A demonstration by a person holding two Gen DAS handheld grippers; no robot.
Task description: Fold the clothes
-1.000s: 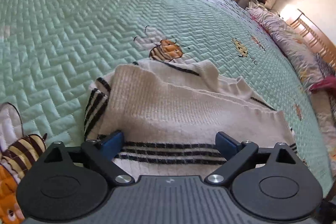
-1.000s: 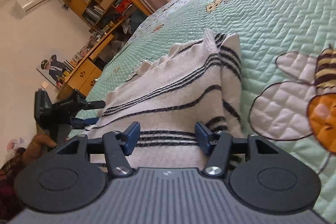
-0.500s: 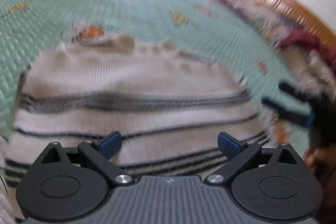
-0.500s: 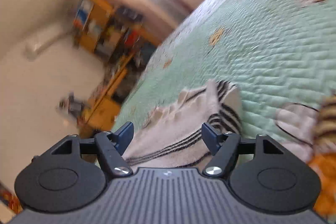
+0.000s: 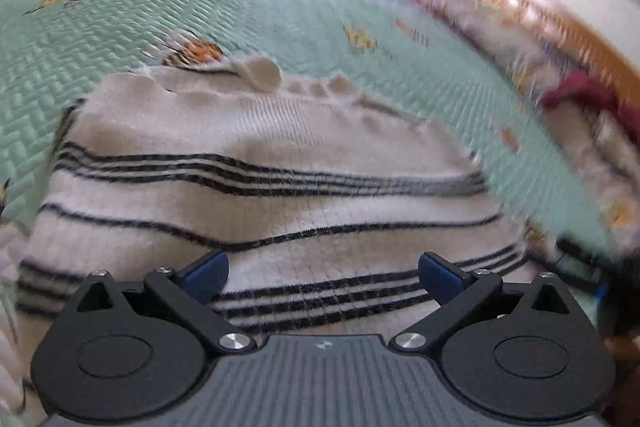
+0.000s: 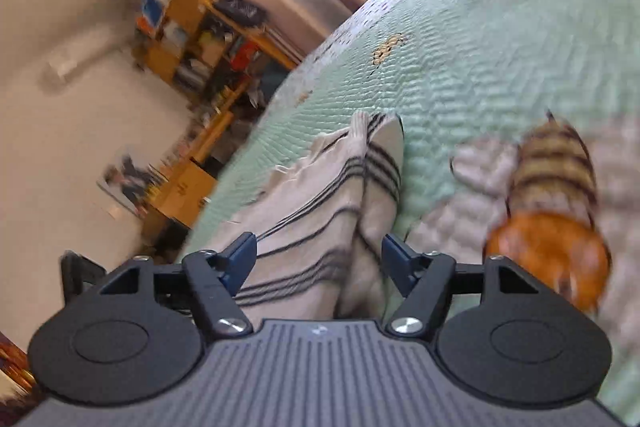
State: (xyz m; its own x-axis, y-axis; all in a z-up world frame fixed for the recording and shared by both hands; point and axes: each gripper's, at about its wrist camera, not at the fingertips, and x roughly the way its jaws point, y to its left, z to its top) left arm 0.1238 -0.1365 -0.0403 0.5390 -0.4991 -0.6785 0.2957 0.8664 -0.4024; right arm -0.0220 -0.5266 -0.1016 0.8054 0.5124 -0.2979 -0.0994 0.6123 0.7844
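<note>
The sweater [image 5: 256, 195], cream with thin black stripes, lies folded on the green quilted bedspread [image 5: 160, 11]. In the left wrist view it fills the middle and lower picture, its ragged far edge running from 10 o'clock to 2 o'clock and its hem stripes nearest the camera. In the right wrist view the same sweater [image 6: 320, 223] stretches from the bottom centre toward 12 o'clock as a long narrow fold.

The left gripper [image 5: 323, 273] is spread wide, its jaws having just been opening. Its blue pads [image 5: 206, 269] stand over the striped hem with nothing pinched between them; whether they touch the knit cannot be told.

The right gripper [image 6: 319, 259] is partly spread, its jaws also having just opened. The sweater's near end shows in the gap, and the pads [image 6: 240, 259] do not press on it.

At 3 o'clock in the right view, a printed bee [image 6: 548, 211] lies on the bedspread. At 10 o'clock stands a shelf [image 6: 200, 27].
</note>
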